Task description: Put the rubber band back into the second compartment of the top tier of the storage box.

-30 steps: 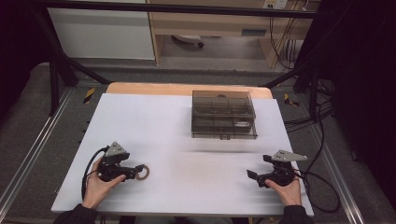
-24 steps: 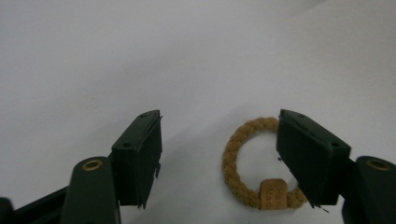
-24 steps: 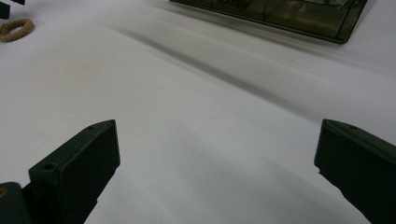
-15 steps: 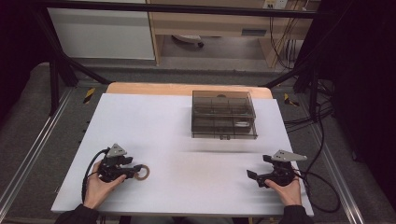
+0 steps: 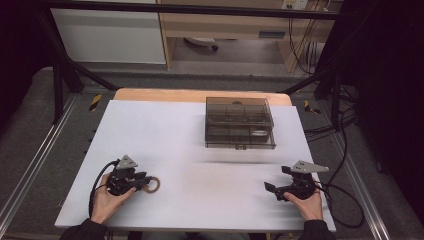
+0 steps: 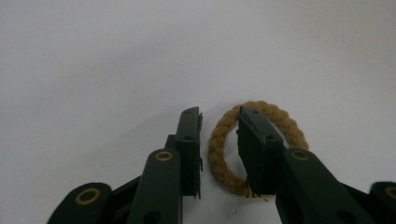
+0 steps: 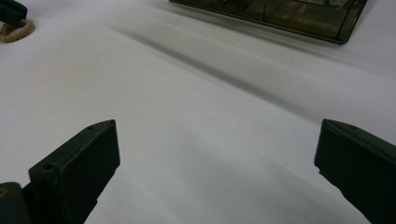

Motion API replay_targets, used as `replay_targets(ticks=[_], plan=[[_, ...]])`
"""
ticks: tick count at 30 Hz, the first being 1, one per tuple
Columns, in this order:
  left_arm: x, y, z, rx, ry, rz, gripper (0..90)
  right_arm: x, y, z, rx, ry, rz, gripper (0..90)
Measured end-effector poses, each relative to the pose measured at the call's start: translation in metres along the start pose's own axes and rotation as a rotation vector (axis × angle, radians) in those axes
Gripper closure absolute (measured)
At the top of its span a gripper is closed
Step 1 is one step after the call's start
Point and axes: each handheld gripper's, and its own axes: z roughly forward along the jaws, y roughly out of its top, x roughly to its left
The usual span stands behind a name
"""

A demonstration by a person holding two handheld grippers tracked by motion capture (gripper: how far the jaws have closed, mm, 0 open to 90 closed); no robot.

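A tan rope ring (image 5: 151, 185) lies flat on the white table (image 5: 165, 130), near the front left. My left gripper (image 5: 141, 182) is down at the ring, held by a hand. In the left gripper view the ring (image 6: 285, 122) has its left side between the jaws: one jaw stands outside it, the other inside the loop, with small gaps either side of the rope. That left gripper (image 6: 218, 114) is open a little. My right gripper (image 5: 276, 178) rests at the front right, open wide with nothing between its jaws (image 7: 217, 140). The ring (image 7: 16, 29) shows far off in the right gripper view.
A smoky transparent drawer box (image 5: 239, 122) stands at the back centre right of the table, also seen as the box (image 7: 280, 14) in the right gripper view. Cables trail off the right edge (image 5: 345, 200). Black frame posts flank the table.
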Motion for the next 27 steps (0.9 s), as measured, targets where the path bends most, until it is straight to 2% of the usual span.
replay_targets(ticks=[16,27], plan=[[-0.0008,-0.0006,0.0014,0.021,0.007,0.014,81.6,-0.0002,0.0001,-0.0002,-0.001,-0.001,-0.002,0.8],[-0.0010,0.0000,-0.0003,0.015,0.006,0.016,83.7,0.0001,0.0000,0.0000,0.000,-0.001,0.000,0.8]])
